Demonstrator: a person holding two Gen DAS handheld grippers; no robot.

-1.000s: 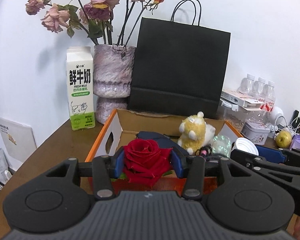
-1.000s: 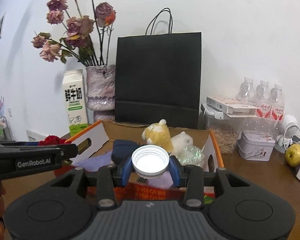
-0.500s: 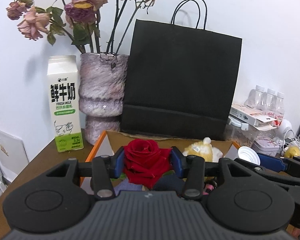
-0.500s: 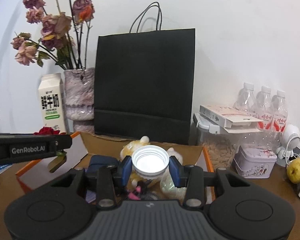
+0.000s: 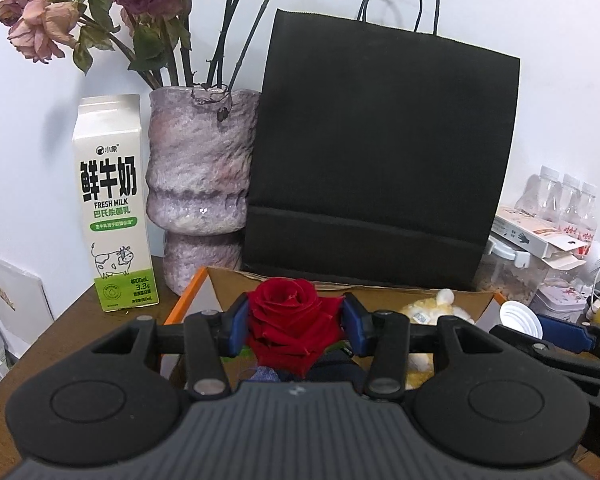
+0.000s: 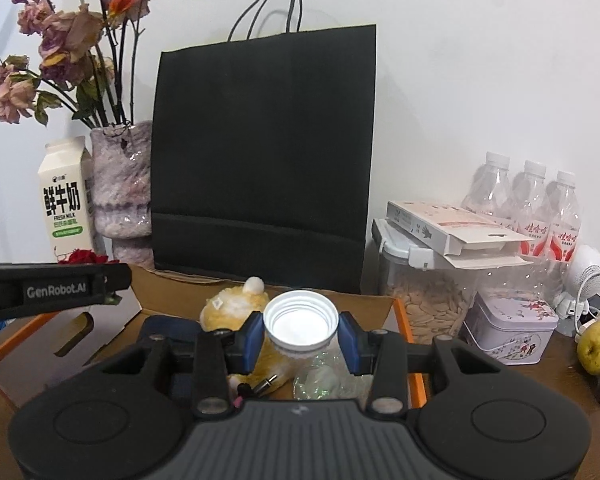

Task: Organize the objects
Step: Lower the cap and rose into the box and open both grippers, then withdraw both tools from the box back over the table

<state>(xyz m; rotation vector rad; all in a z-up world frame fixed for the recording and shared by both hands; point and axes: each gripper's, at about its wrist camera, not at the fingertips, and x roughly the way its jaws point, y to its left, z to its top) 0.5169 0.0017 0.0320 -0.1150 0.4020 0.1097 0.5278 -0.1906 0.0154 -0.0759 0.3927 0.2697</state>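
A tall black paper carrier bag (image 6: 264, 152) with cord handles stands against the white wall. Just left of it is a mottled purple-grey vase (image 5: 202, 184) of wilted pink roses (image 5: 44, 28), then a white and green "FRESH MILK" carton (image 5: 114, 204). To the right: a clear lidded tub of pale seeds (image 6: 428, 300), a flat white cardboard packet (image 6: 456, 226) on its lid, three clear plastic bottles (image 6: 536, 196), a lilac printed tin (image 6: 512, 324) and a yellow-green apple (image 6: 598, 346).
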